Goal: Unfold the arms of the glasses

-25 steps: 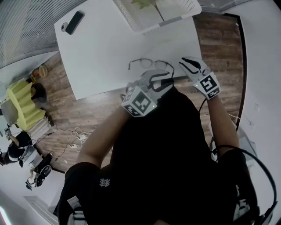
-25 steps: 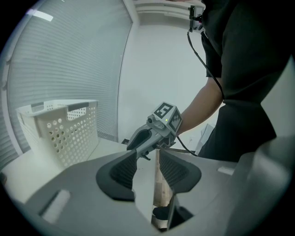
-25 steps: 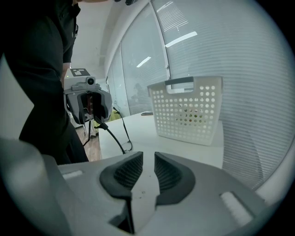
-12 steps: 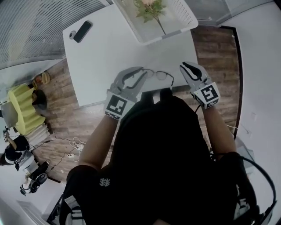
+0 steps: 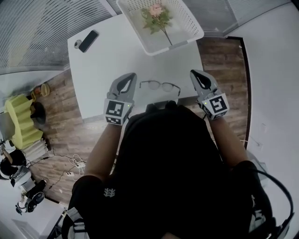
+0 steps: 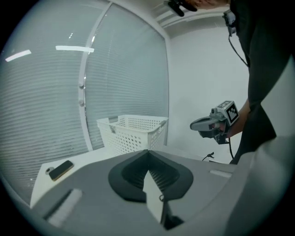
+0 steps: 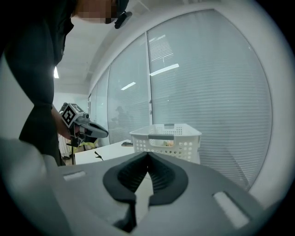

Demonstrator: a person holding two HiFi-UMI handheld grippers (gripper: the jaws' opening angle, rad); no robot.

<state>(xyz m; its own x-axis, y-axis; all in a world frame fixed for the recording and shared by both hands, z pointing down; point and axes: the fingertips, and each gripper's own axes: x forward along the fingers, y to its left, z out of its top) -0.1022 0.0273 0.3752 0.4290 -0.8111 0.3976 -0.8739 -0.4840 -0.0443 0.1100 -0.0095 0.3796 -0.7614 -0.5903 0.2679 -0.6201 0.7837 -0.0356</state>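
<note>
A single pair of glasses (image 5: 160,86) lay on the white table (image 5: 107,60), close to its near edge, directly between the two grippers. Its long axis ran left to right in the head view, so one hinge faced the left gripper (image 5: 127,78) and the other the right gripper (image 5: 195,74). Both stood just beside the frame, touching nothing, neither clearly the nearer. Both pairs of jaws had just been closing and stood together, pads meeting, with nothing between them in either gripper view.

The frame was small at this range. An arm seemed to trail from its right end, but whether both arms were fully swung out could not be told. If more unfolding was needed, each gripper would probably have to reopen and come in at the hinge on its own side.

Farther back stood one white perforated basket (image 5: 189,35) holding one pink flower (image 5: 156,14), and one dark phone (image 5: 88,41) lay near the table's far left corner.
</note>
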